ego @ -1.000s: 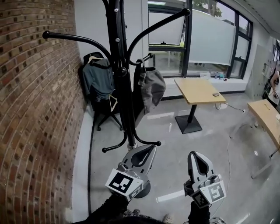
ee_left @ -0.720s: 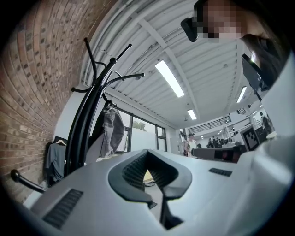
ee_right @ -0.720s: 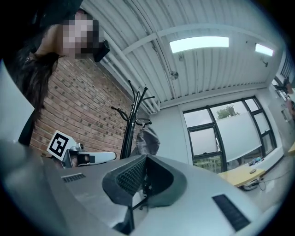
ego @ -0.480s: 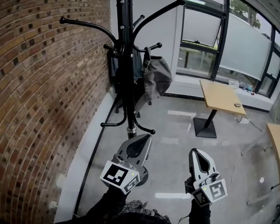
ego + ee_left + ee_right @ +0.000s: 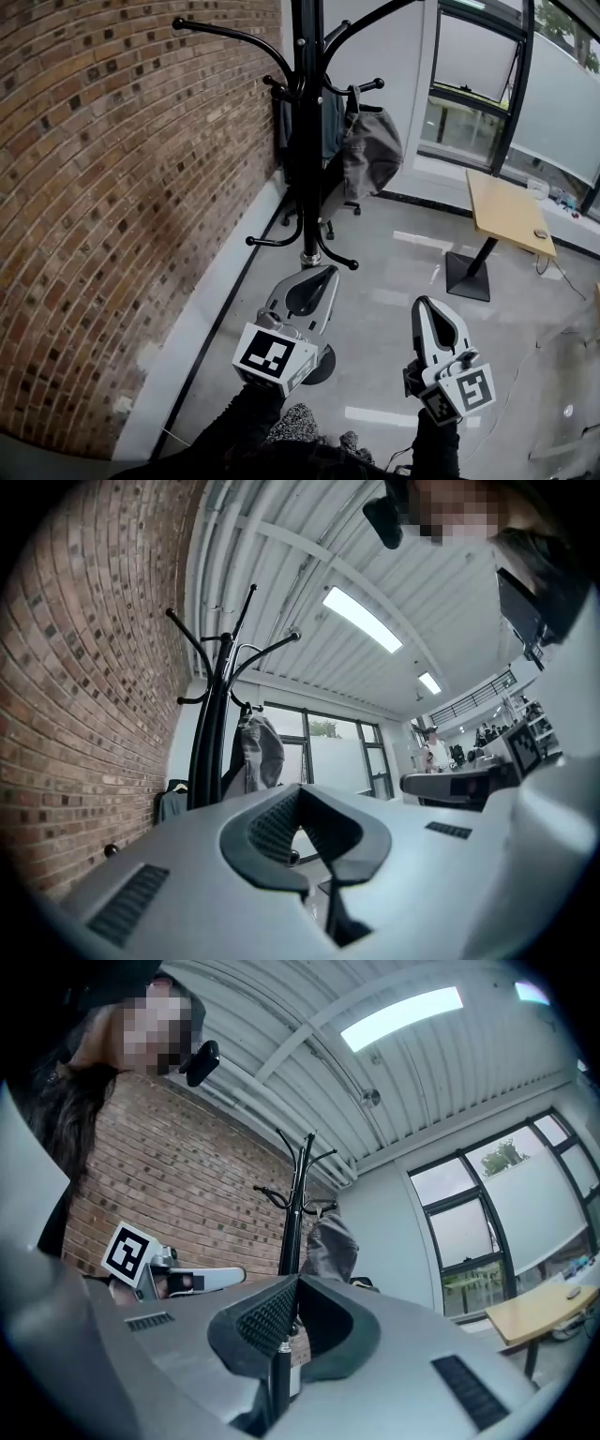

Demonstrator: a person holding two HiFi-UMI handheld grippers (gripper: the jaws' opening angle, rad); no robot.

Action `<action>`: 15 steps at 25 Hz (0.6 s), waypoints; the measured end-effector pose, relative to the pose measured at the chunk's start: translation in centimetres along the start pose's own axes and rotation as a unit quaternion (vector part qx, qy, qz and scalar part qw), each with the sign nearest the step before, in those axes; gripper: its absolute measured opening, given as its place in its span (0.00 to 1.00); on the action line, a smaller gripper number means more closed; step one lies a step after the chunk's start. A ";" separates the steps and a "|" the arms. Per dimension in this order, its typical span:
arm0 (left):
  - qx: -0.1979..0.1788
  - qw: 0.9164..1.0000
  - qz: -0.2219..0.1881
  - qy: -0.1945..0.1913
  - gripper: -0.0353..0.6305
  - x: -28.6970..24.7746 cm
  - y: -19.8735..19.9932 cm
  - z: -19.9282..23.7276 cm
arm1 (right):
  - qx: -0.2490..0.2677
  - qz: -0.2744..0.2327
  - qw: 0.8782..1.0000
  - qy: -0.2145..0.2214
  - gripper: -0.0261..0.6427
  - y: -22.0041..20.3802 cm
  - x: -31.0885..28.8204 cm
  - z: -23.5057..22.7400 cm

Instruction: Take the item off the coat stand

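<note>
In the head view we see the black stand (image 5: 307,141) close to the brick wall (image 5: 112,187). The grey item (image 5: 371,155) hangs from an upper hook on the pole's right side. Behind the pole there is a dark garment, though we cannot make out what carries it. We hold both tools low over the floor, well short of the item. The left gripper (image 5: 322,274) points towards the foot of the stand, and its jaws are together with nothing between them. The right gripper (image 5: 427,306) sits beside it on the right, its jaws likewise together and empty. A wooden table (image 5: 506,199) stands farther off by the windows. In the left gripper view the two pads meet at their tips and pinch nothing. Beyond them the stand rises by the wall, with the item hanging on its right, apart from the jaws. A ceiling light (image 5: 361,619) runs overhead. In the right gripper view the pads are pressed together and empty. The stand and the item show beyond the tips, and the left gripper is at the left edge.
</note>
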State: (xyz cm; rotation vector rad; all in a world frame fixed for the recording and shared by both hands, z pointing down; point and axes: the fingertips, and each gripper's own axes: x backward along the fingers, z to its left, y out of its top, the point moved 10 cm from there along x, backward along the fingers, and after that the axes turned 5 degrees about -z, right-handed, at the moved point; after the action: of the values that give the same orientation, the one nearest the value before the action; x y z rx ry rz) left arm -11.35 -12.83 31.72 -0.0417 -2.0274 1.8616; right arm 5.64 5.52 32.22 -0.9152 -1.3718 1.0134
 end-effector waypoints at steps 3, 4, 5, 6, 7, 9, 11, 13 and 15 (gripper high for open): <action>0.001 1.000 0.000 0.000 0.06 -0.8 -0.2 0.6 | 0.005 -0.003 1.000 0.009 0.05 -0.3 -2.1 0.0; 0.002 1.000 -0.003 0.001 0.06 -0.8 -0.2 1.0 | 0.007 -0.003 1.000 0.011 0.05 -0.3 -2.9 0.1; 0.000 1.000 -0.006 0.004 0.06 -0.8 -0.1 1.5 | 0.009 -0.004 1.000 0.015 0.05 -0.4 -3.8 0.2; -0.003 1.000 -0.006 0.007 0.06 -0.7 -0.2 2.0 | 0.012 -0.005 1.000 0.018 0.05 -0.4 -4.6 0.3; -0.006 1.000 -0.005 0.010 0.06 -0.7 -0.3 2.5 | 0.016 -0.006 1.000 0.019 0.05 -0.5 -5.4 0.4; -0.005 1.000 -0.003 0.015 0.06 -0.5 -0.6 3.6 | 0.019 -0.008 1.000 0.021 0.05 -0.8 -6.9 0.6; 0.000 1.000 -0.003 0.021 0.06 -0.3 -0.7 4.8 | 0.020 -0.010 0.999 0.029 0.05 -1.0 -8.2 1.0; 0.001 1.000 -0.005 0.028 0.06 0.0 -0.7 5.9 | 0.024 -0.012 0.999 0.040 0.05 -1.2 -9.6 1.5; -0.002 0.999 -0.005 0.035 0.06 0.3 -0.7 6.8 | 0.028 -0.014 0.998 0.049 0.05 -1.3 -10.6 1.9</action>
State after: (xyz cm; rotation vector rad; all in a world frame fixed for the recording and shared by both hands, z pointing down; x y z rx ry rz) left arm -13.45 -19.29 32.17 -0.0964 -1.9802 1.8255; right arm 4.36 -5.07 30.01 -0.8897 -1.2642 0.9685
